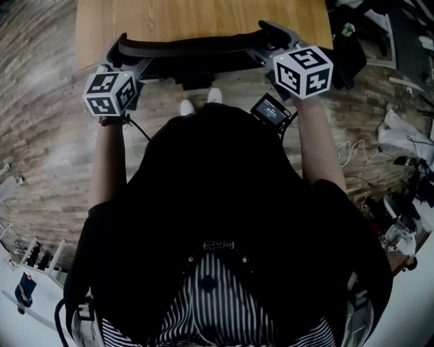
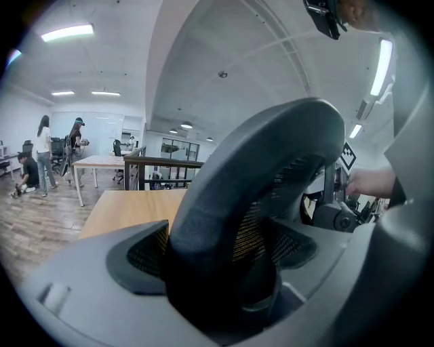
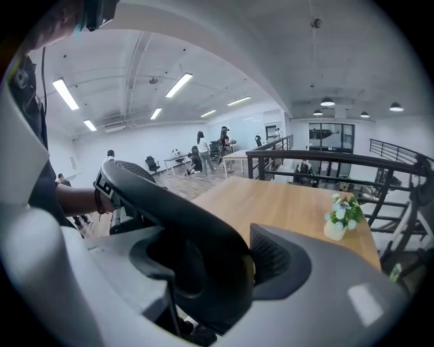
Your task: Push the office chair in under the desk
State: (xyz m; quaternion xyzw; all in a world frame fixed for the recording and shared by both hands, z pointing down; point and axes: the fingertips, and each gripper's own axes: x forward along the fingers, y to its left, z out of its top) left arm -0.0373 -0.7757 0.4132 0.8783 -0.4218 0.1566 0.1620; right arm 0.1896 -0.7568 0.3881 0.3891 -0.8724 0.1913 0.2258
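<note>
The office chair shows as the black curved top rim of its backrest (image 1: 196, 46), lying along the near edge of the wooden desk (image 1: 203, 20). My left gripper (image 1: 125, 59) holds the rim's left end and my right gripper (image 1: 274, 44) holds its right end. In the left gripper view the backrest rim (image 2: 271, 169) fills the gap of the left gripper (image 2: 224, 254), and both ribbed pads (image 2: 146, 252) lie against it. In the right gripper view the same rim (image 3: 169, 210) runs through the right gripper (image 3: 217, 264), gripped by the pads (image 3: 278, 261). The chair's seat and base are hidden.
A small white pot with a plant (image 3: 339, 220) stands on the desk top (image 3: 291, 203). Cables and clutter (image 1: 407, 149) crowd the wooden floor at the right. A black railing (image 3: 325, 162) runs beyond the desk. People (image 2: 44, 159) stand far off by other tables.
</note>
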